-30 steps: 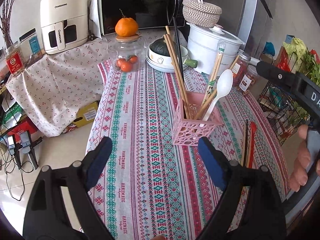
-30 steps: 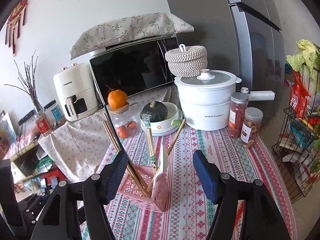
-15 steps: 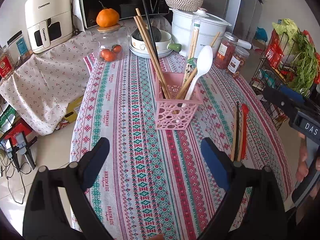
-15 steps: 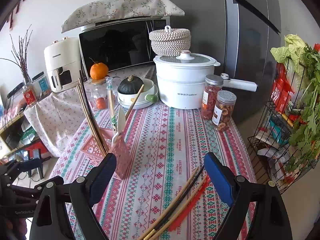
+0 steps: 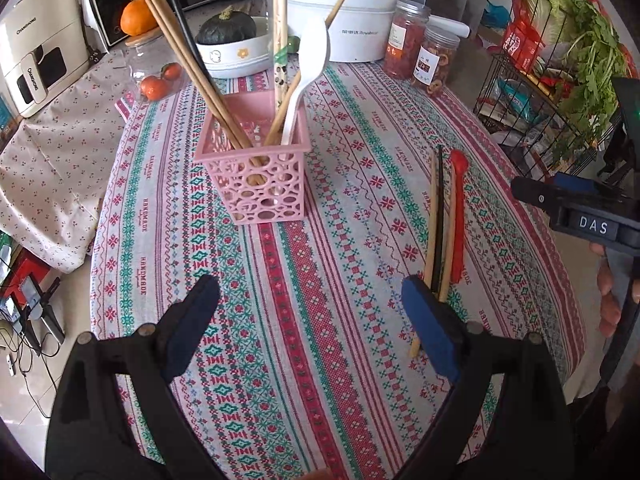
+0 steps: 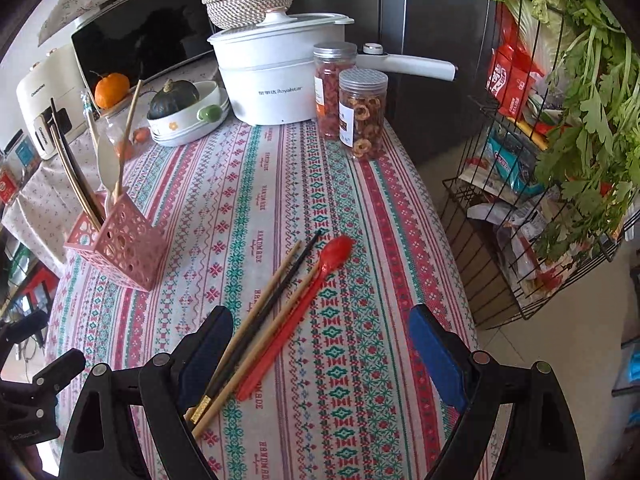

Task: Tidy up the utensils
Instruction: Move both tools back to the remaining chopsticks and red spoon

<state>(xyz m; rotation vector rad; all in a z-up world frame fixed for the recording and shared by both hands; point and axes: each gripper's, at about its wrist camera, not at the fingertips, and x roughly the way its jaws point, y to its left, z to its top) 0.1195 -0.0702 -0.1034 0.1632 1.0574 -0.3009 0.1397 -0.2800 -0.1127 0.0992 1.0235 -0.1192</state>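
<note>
We see the right gripper [image 6: 320,354] low in its frame, jaws spread wide after just opening, nothing pinched; its left finger [image 6: 204,354] overlaps the near ends of the loose utensils. A red spoon [image 6: 304,300], a black chopstick [image 6: 276,300] and wooden chopsticks [image 6: 260,312] lie side by side on the patterned tablecloth [image 6: 340,240], centre frame. The pink basket [image 5: 256,176] stands upper centre in the left view, holding chopsticks and a white spoon [image 5: 308,64]. The left gripper [image 5: 308,324] hangs spread and empty, its right finger [image 5: 426,332] over the loose chopstick ends.
</note>
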